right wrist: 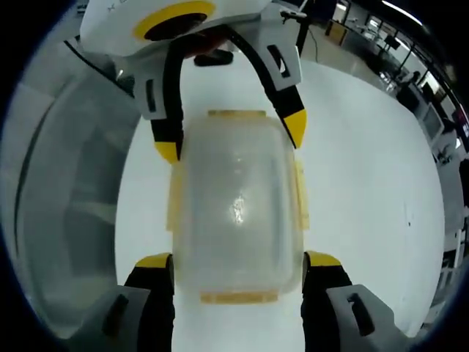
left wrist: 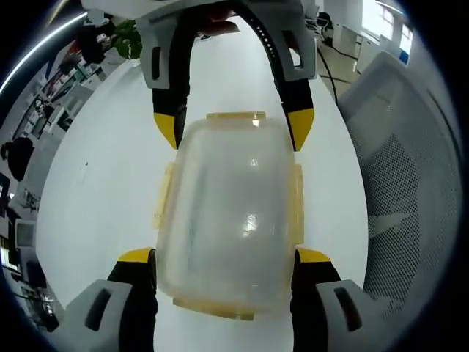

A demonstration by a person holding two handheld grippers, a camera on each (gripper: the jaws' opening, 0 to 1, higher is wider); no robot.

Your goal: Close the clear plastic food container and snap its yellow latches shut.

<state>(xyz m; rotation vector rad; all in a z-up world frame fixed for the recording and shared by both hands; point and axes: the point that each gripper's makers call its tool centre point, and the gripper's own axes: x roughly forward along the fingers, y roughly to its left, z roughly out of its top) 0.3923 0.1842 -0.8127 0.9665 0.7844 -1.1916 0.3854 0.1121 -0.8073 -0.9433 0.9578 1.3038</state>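
While the clear plastic food container (left wrist: 229, 220) lay in the middle of the left gripper view on the white table (left wrist: 95, 183), the left gripper (left wrist: 226, 260) stood wide open, its yellow-tipped jaws rising from the bottom of the frame on either side of the box's near end; whether they touched its walls could not be told. At the top of that frame the right gripper (left wrist: 233, 132) flanked the far end, likewise spread apart. In the right gripper view the container (right wrist: 236, 209) sat centre frame, lid on. Its yellow latches (left wrist: 163, 196) seemed to splay outward, probably unsnapped. Empty and thin-walled, it should be light, slick and somewhat flexible, liable to skid; bracing one end while pressing each latch flat seemed wisest.
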